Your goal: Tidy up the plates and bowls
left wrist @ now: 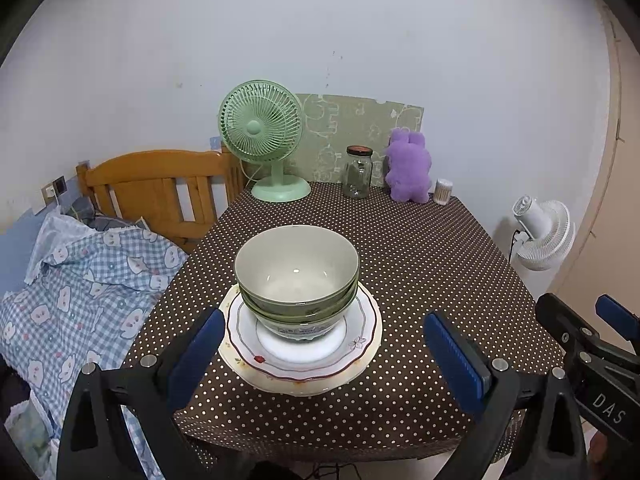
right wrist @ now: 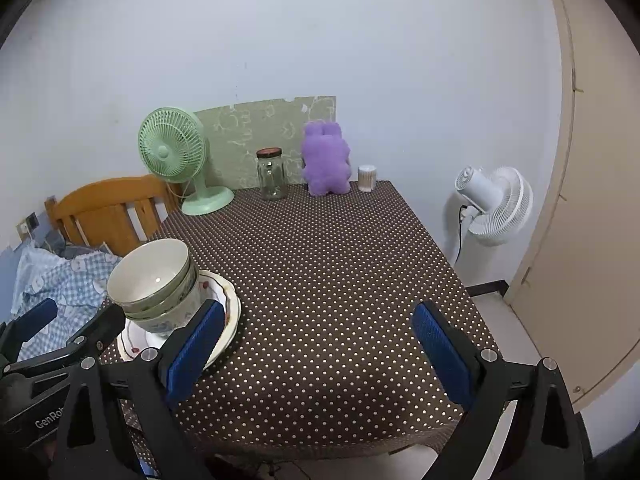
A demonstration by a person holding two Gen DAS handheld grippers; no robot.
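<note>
Three nested bowls (left wrist: pixel 297 276) sit stacked on two plates (left wrist: pixel 362 354) between and just ahead of the left tongs (left wrist: pixel 320 354), jaws apart and empty; right tongs (right wrist: pixel 320 354), also apart, face bare desk (right wrist: pixel 320 264); stacking appears finished

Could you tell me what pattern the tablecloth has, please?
The tablecloth is dark brown with small white polka dots, clearest in the right wrist view.

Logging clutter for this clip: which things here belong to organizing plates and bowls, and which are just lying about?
Job:
nested bowls
stacked plates
left hand-held gripper, open
right hand-held gripper, open

Lying about:
green fan
glass jar
purple plush
cotton swab tub
white fan
</note>
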